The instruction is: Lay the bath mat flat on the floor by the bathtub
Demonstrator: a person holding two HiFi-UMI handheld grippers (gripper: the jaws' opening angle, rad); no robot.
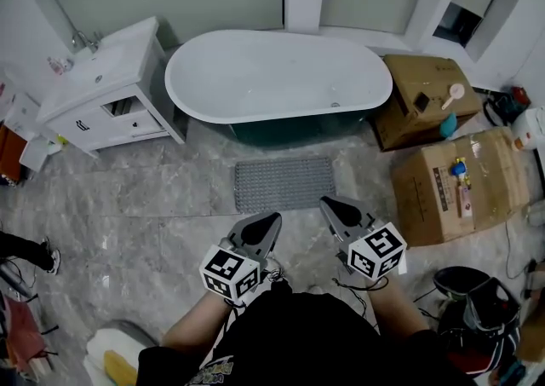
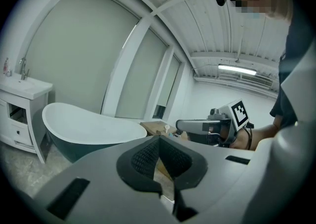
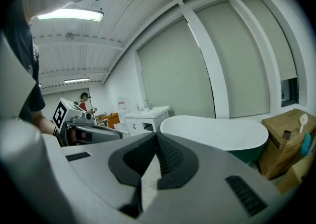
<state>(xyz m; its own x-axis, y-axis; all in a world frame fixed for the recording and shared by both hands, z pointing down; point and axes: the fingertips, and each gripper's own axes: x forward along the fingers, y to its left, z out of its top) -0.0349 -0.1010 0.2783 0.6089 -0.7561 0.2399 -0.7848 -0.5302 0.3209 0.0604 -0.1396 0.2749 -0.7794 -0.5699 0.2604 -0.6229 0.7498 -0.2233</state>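
Observation:
A grey textured bath mat (image 1: 283, 184) lies spread flat on the marble floor, right in front of the white oval bathtub (image 1: 277, 77). Both grippers hover side by side above the floor, just short of the mat's near edge. My left gripper (image 1: 271, 221) is shut with nothing in it; its tips meet in the left gripper view (image 2: 159, 139). The right gripper (image 1: 330, 203) is also shut and empty (image 3: 157, 136). Neither touches the mat. From each gripper view the tub (image 2: 89, 129) (image 3: 217, 131) shows ahead, but the mat is hidden below the jaws.
A white vanity with a sink (image 1: 102, 90) stands left of the tub. Two cardboard boxes (image 1: 426, 99) (image 1: 460, 184) with small items on top sit to the right. A black bag (image 1: 473, 303) lies at the lower right. A person's shoe (image 1: 47, 255) shows at the left edge.

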